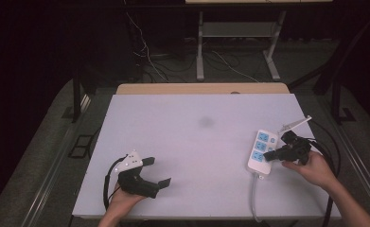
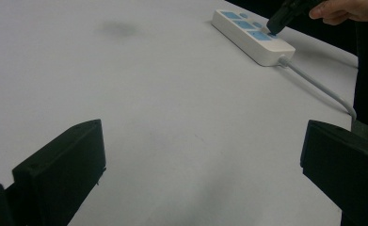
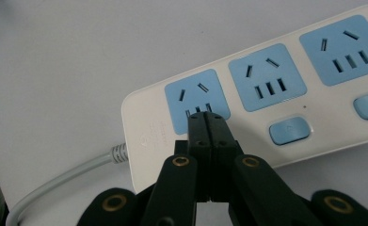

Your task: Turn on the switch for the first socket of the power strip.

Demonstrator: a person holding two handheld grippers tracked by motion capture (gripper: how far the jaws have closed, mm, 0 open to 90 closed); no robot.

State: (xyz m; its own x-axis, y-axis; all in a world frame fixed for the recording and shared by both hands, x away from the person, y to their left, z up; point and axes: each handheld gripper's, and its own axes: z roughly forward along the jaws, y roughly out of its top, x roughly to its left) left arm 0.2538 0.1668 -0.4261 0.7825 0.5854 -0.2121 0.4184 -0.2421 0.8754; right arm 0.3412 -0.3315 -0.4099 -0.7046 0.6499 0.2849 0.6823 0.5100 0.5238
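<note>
The long plastic power strip (image 3: 285,108) is white with light blue squares and small blue buttons. Its round cord (image 1: 254,198) is pale grey. Both grippers are black. The flat table top (image 1: 197,142) is white with one grey smudge (image 1: 206,122).

The power strip (image 1: 260,151) is white with three blue socket faces and blue switch buttons. It lies flat near the table's right edge, running front to back, its grey cable (image 1: 254,198) leaving the near end toward the front edge.

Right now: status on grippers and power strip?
Right gripper shut, tips at power strip socket nearest the cord. Left gripper open, nothing held. Nothing in the way.
</note>
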